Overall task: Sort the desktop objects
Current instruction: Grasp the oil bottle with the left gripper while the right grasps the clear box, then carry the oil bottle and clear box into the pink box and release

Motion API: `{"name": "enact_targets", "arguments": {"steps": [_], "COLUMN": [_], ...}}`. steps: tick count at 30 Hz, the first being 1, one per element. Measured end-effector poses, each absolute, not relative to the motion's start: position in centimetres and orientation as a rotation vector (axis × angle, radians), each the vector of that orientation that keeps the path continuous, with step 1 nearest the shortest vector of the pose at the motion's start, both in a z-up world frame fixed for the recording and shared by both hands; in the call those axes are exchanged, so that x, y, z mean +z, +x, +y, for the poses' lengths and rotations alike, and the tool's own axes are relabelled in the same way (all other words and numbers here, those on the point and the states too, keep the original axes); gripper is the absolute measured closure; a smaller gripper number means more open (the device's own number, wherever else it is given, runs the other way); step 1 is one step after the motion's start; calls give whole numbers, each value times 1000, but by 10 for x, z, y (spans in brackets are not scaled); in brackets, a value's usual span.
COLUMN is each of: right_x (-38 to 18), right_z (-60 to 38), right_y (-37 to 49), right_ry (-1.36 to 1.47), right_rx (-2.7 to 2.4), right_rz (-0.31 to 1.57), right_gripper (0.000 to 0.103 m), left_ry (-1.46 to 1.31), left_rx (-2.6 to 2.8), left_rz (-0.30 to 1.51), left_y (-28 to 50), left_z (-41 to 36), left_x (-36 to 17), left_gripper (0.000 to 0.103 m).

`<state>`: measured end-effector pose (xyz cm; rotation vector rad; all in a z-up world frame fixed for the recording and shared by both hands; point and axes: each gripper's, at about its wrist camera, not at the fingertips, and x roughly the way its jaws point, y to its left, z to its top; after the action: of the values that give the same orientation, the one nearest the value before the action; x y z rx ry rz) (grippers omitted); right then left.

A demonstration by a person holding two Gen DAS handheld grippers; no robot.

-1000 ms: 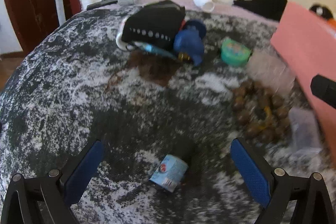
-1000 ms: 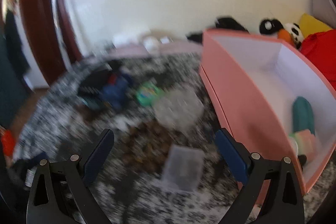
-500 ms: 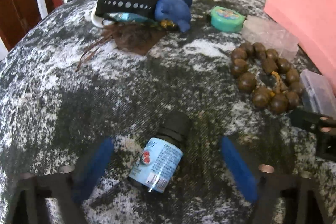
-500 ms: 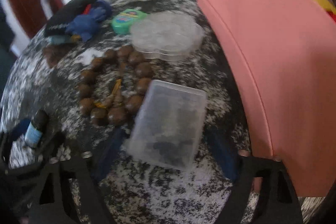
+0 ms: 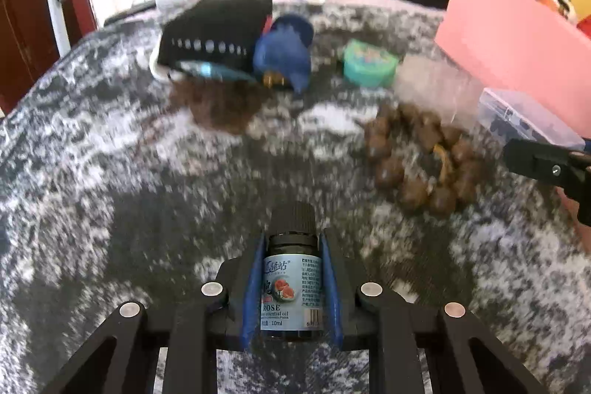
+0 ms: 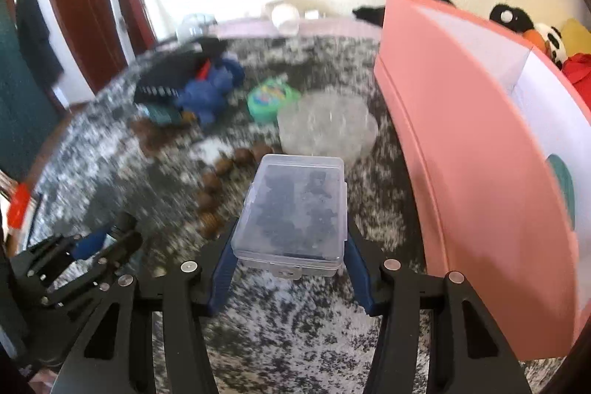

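Left wrist: left gripper (image 5: 291, 283) pinches a dark glass bottle (image 5: 291, 287), blue-labelled; right gripper (image 6: 288, 268) clamps a clear plastic case (image 6: 293, 209) of dark bits, left of the pink box (image 6: 461, 150)

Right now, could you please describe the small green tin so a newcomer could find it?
Start at the pink box on the mottled cloth. Left of its near corner sits a clear round tub; the green tin lies just beyond, the only bright green lidded round.
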<state>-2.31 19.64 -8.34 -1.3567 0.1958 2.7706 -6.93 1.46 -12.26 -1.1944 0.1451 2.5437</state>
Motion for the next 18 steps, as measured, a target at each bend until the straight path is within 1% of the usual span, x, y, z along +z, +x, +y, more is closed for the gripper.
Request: {"name": "enact_targets", "arguments": {"steps": [6,18], "right_x": [-62,-23], "right_z": [191,195], "right_y": [-20,2], "right_ry": [-1241,-982], "right_rx": [2817,2880], "right_rz": [153,152], "right_gripper": [47,47], "left_ry": [-1146,-1039], "left_rx": [2574,2620], "left_rz": [86,-49], "left_y": [-73,-80], "left_z": [14,15], "left_x": [-103,-62], "left_gripper": [79,79]}}
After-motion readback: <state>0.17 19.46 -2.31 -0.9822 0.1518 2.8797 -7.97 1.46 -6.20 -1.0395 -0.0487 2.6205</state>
